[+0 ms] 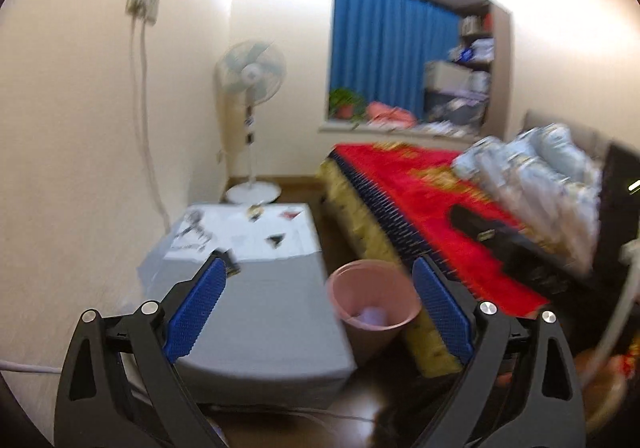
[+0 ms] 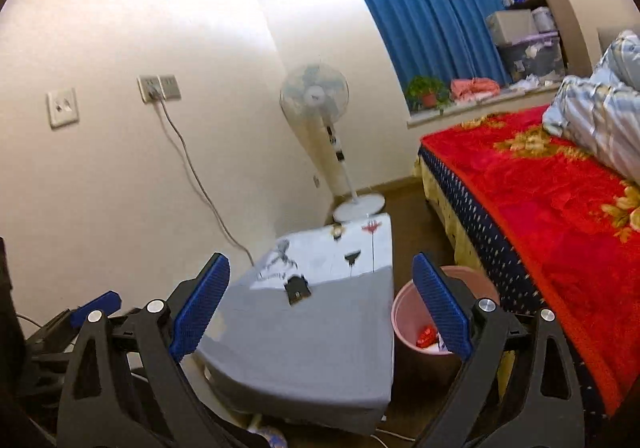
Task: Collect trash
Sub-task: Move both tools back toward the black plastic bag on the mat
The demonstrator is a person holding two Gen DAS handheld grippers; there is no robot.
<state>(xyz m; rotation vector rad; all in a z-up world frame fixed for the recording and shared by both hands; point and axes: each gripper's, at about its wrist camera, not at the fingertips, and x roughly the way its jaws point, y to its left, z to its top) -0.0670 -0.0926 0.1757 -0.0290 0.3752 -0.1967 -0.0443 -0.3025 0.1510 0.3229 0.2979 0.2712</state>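
You are holding both tongs wide apart with nothing between their pads: the left tongs (image 1: 318, 308) and the right tongs (image 2: 320, 304) are facing over the gray counter (image 2: 304, 336). The pink bin (image 2: 404, 312) is standing on the floor just right of the counter, tucked between it and the bed (image 2: 540, 215), likely so scraps drop in easily; a red wrapper (image 2: 425, 336) is already lying inside. A dark scrap (image 2: 297, 290) is resting mid-counter, with smaller bits near the far edge. The near half of the counter is giving you open room.
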